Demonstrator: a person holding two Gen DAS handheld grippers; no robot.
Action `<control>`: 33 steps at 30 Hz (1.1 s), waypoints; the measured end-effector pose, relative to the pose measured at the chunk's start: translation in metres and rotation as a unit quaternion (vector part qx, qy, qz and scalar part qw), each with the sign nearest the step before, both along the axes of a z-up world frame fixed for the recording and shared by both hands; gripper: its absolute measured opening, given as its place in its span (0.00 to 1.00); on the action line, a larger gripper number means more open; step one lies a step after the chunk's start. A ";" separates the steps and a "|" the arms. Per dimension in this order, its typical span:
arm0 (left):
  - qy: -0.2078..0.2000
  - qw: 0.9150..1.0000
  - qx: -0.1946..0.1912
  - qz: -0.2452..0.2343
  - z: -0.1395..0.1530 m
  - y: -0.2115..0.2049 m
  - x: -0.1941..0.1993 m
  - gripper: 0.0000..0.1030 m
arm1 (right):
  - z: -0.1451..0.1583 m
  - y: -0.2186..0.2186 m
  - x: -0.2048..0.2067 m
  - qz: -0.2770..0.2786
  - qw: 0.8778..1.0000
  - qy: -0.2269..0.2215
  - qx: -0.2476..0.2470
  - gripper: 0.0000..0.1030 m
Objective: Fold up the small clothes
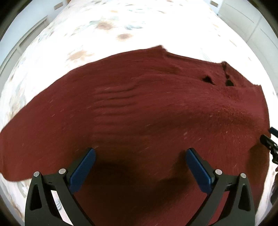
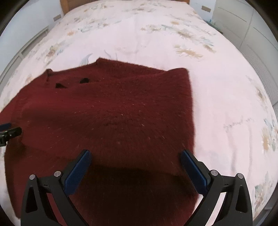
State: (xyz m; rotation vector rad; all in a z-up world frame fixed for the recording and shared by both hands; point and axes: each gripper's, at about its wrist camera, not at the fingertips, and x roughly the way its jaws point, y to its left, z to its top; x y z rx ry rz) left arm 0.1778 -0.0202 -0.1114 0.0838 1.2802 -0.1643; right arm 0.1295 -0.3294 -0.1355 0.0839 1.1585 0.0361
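Note:
A dark red knitted sweater (image 1: 139, 107) lies spread flat on the bed, with two small dark openings near its far edge. My left gripper (image 1: 140, 154) hovers over its near part, open, nothing between the blue pads (image 1: 83, 170). The right gripper's tip (image 1: 269, 140) shows at the sweater's right edge. In the right wrist view the same sweater (image 2: 111, 111) fills the left and middle. My right gripper (image 2: 135, 156) is open above its near right part, blue pads (image 2: 78, 172) wide apart. The left gripper's tip (image 2: 10, 132) peeks in at the far left.
The sweater rests on a pale floral bedsheet (image 2: 217, 104) that stretches far back and to the right. A wooden headboard (image 2: 64, 5) stands at the far end. White cabinets (image 2: 252, 26) line the right side, a wall with panels the left.

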 end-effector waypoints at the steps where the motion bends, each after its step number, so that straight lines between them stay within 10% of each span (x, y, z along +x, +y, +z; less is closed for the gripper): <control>1: 0.004 1.000 -0.006 0.009 0.002 0.011 -0.002 0.99 | 0.002 -0.003 -0.005 -0.003 1.000 0.000 0.005 0.99; 10: 0.040 0.997 -0.036 0.058 -0.008 0.062 -0.018 0.99 | -0.013 -0.021 -0.034 -0.025 0.999 0.029 0.014 0.99; 22: 0.068 0.993 -0.065 0.066 -0.023 0.015 -0.001 0.97 | -0.009 -0.036 -0.048 -0.042 0.998 0.026 0.029 0.99; 27: 0.056 0.996 -0.053 0.050 -0.019 -0.003 -0.001 0.61 | -0.009 -0.032 -0.044 -0.045 0.998 0.026 0.035 1.00; 30: 0.044 0.996 -0.060 0.051 -0.009 -0.005 -0.002 0.21 | -0.009 -0.030 -0.044 -0.046 0.998 0.027 0.038 0.99; 33: 0.041 0.995 -0.074 0.054 0.001 0.003 -0.003 0.13 | -0.006 -0.030 -0.044 -0.044 0.998 0.024 0.037 0.99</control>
